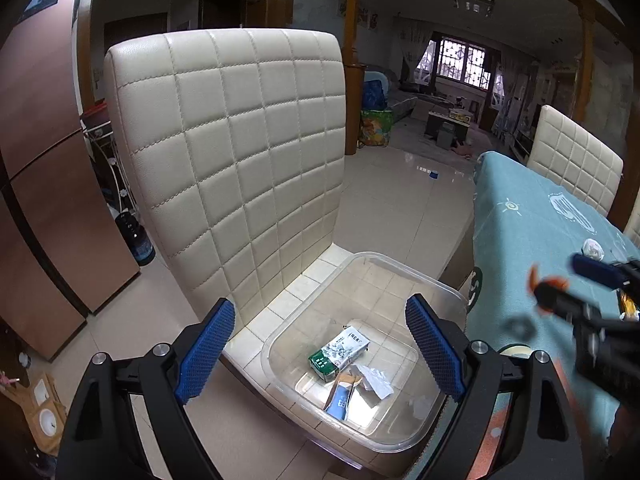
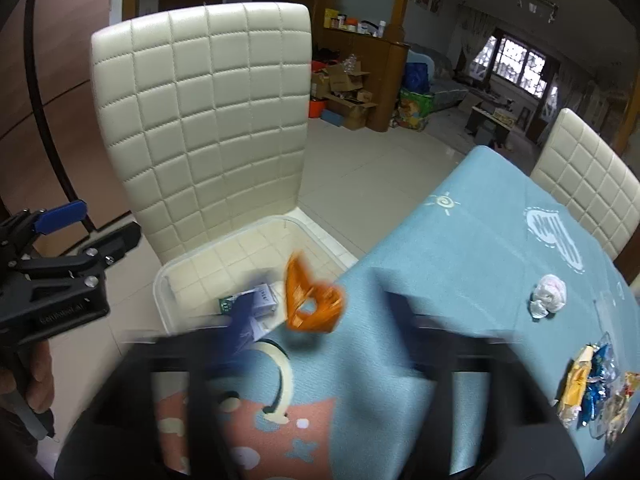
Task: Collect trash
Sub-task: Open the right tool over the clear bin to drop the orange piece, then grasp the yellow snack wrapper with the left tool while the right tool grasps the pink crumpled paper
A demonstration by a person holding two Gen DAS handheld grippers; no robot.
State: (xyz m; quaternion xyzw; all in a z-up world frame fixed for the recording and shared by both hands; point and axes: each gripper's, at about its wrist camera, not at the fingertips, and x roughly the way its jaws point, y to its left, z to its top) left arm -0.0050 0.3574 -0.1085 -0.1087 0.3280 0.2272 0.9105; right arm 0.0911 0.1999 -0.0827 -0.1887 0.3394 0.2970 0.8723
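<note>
A clear plastic bin point(image 1: 452, 286) stands on the cream chair seat; it holds a green-and-white packet point(image 1: 338, 350), a crumpled paper point(image 1: 374, 378) and a blue-brown wrapper point(image 1: 342, 398). My left gripper point(image 1: 320, 354) is open and empty above the bin. In the right wrist view an orange wrapper point(image 2: 314, 300) is in the air between my blurred right fingers point(image 2: 244, 320), over the bin's edge point(image 2: 160, 280) beside the table. My right gripper point(image 2: 320, 312) is open. On the blue tablecloth lie a crumpled white wad point(image 2: 550, 294) and a pile of wrappers point(image 2: 596, 388).
The quilted cream chair back point(image 1: 232, 148) rises right behind the bin. The table with the blue cloth point(image 2: 472, 240) is to the right, a second cream chair point(image 2: 588, 184) behind it. Brown cabinet panels point(image 1: 44, 184) stand at the left, over tiled floor.
</note>
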